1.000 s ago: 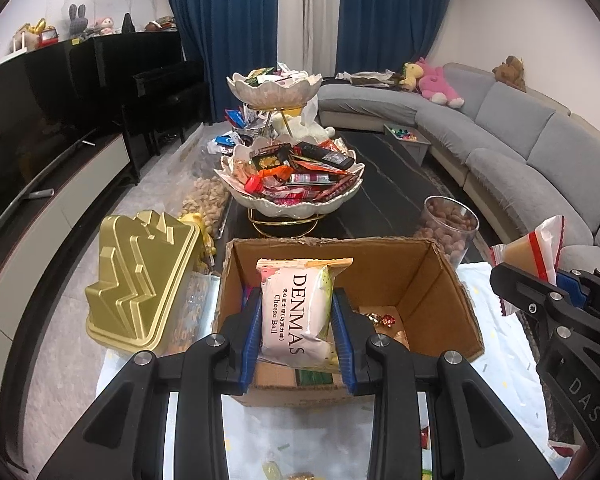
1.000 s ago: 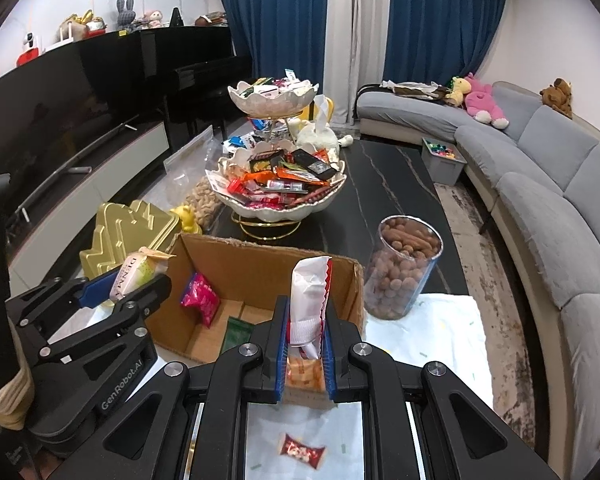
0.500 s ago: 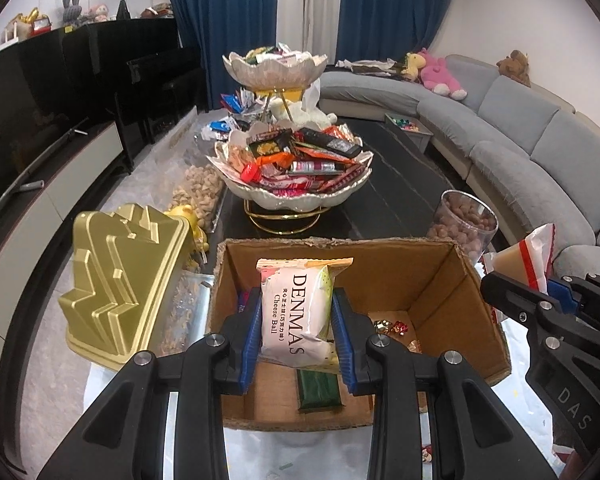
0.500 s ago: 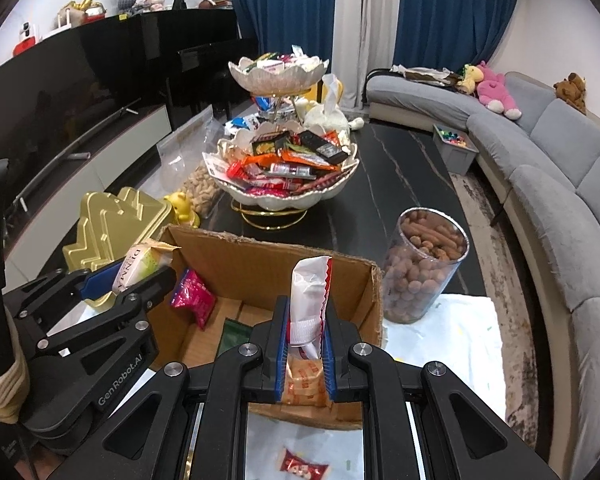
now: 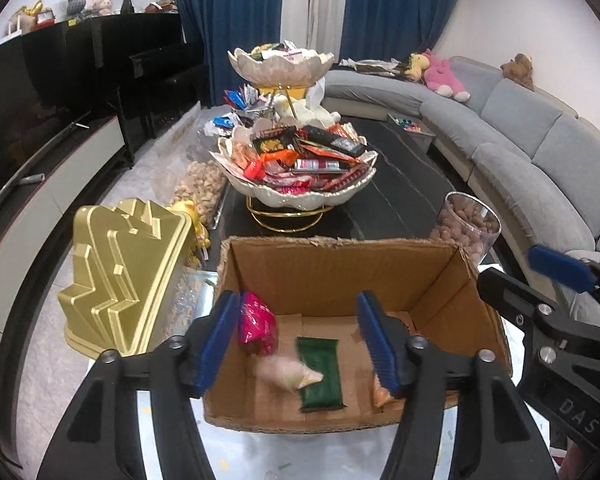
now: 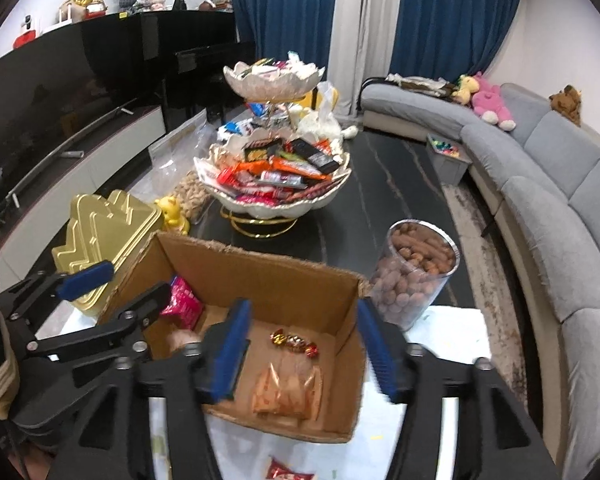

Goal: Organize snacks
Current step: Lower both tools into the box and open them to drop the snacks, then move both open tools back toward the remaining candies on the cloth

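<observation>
An open cardboard box (image 5: pixel 340 256) (image 6: pixel 268 276) stands on the table right before both grippers. My left gripper (image 5: pixel 298 336) hangs over its left half, jaws opening, nothing between them. Below it the pale cheese ball bag (image 5: pixel 288 374) lies blurred on the box floor, half over a green bar (image 5: pixel 320 372), beside a pink packet (image 5: pixel 256 320). My right gripper (image 6: pixel 304 348) is over the box's right half, jaws opening and empty. Under it an orange clear-wrapped snack pack (image 6: pixel 288 390) lies on the floor near some wrapped candies (image 6: pixel 294 342).
A two-tier shell bowl stand (image 5: pixel 300 196) heaped with snacks stands behind the box. A gold tin (image 5: pixel 120 272) sits at the left, a clear jar of nuts (image 6: pixel 416 272) at the right. A red candy (image 6: pixel 288 472) lies on the white cloth in front. A grey sofa (image 6: pixel 560 208) curves along the right.
Both grippers have opened. The cheese ball bag dropped from the left one and the orange snack pack from the right one into the box.
</observation>
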The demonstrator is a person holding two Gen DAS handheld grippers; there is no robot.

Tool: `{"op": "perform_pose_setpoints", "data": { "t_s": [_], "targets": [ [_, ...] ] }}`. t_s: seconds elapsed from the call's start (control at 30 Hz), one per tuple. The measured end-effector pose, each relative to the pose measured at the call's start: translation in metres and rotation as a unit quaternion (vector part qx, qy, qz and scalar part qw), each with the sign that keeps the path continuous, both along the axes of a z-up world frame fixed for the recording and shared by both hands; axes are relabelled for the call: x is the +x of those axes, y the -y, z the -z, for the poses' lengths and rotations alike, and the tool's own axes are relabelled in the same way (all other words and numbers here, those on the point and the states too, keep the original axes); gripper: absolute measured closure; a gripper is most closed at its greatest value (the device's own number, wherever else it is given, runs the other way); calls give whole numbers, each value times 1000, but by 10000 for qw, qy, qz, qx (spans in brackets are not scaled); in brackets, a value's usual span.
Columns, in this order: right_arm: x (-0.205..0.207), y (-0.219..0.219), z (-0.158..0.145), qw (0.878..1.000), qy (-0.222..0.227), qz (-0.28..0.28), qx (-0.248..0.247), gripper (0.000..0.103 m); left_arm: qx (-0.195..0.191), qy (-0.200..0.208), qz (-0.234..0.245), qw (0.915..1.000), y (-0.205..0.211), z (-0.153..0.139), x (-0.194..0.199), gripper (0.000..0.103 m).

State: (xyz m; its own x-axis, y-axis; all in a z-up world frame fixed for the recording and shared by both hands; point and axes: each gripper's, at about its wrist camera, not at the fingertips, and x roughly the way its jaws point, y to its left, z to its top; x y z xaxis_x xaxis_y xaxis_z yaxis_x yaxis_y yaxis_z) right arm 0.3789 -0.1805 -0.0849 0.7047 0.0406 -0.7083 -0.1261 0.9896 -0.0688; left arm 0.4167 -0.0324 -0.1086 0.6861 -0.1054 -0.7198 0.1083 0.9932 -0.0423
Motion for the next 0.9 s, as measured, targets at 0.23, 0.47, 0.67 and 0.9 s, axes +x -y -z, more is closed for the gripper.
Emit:
{"op": "perform_pose_setpoints", "data": {
  "t_s": [0.23,0.47,0.67,0.9],
  "targets": [
    [-8,3,-14,9998,120,114,-50,33,44,103,-76,9999,-6,-14,-10,30],
    [-22,2,-29,9995,265,149,-45,32,53,241,-144,9996,-11,-30,-22,27],
    [-35,5,-42,9990,405,177,-14,32,118,369,-147,9991,-10,-43,-34,26],
    [-52,11,-54,9984,519,218,42,32,128,467,-133,9987,-7,-55,-49,26]
  ]
}}
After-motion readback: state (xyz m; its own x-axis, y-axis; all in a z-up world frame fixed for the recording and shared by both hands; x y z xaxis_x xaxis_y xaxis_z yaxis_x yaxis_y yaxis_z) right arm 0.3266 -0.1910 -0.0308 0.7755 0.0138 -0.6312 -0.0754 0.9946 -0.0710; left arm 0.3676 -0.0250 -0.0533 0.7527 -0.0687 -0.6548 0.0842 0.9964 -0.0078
